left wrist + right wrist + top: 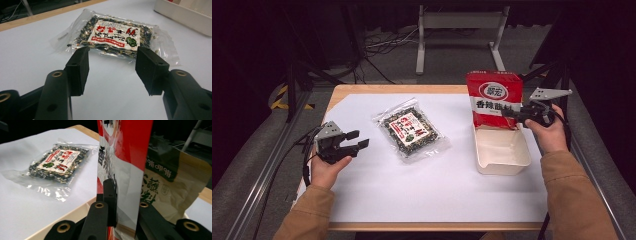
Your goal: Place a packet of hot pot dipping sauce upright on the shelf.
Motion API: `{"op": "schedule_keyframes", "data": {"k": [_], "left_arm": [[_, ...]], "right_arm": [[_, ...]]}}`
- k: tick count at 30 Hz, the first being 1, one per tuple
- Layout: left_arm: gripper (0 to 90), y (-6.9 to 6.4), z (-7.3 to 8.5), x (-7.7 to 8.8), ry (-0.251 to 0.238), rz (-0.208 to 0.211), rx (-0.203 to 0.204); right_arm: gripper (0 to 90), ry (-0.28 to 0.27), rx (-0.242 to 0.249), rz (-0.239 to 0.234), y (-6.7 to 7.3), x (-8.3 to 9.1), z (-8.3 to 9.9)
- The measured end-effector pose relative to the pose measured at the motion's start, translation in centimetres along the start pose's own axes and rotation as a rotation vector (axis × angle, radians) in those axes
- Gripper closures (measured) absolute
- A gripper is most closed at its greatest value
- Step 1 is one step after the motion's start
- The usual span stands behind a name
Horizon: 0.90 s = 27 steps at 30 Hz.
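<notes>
The right gripper (518, 114) clamps the red-and-white foil pouch (493, 99) upright in the shallow cream plastic tray (504, 161); release judged next. The left gripper (356, 140), half-open and empty, must reach the clear seaweed-flake packet (410, 130) left of that tray.

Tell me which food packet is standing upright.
The red packet, held upright by the right claw over the white box. The clear packet lies flat on the table.
</notes>
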<state>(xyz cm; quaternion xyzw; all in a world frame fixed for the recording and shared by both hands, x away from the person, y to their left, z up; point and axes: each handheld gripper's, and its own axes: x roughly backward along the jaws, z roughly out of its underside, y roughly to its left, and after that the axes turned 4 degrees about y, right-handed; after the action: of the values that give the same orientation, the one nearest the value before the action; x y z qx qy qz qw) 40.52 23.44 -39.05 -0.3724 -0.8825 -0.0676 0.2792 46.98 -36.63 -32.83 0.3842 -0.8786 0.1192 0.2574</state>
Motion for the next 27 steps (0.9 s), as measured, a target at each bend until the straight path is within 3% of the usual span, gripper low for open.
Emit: {"op": "schedule_keyframes", "data": {"k": [7,27], "left_arm": [[45.3,0.0,0.1,0.0,0.0,0.001,0.006],[45.3,0.1,0.1,0.0,-0.001,0.006,0.002]], "right_arm": [[85.8,0.056,0.06,0.033,-0.2,-1.2,0.4],[81.7,0.042,0.143,0.154,-0.7,-2.7,2.5]]}}
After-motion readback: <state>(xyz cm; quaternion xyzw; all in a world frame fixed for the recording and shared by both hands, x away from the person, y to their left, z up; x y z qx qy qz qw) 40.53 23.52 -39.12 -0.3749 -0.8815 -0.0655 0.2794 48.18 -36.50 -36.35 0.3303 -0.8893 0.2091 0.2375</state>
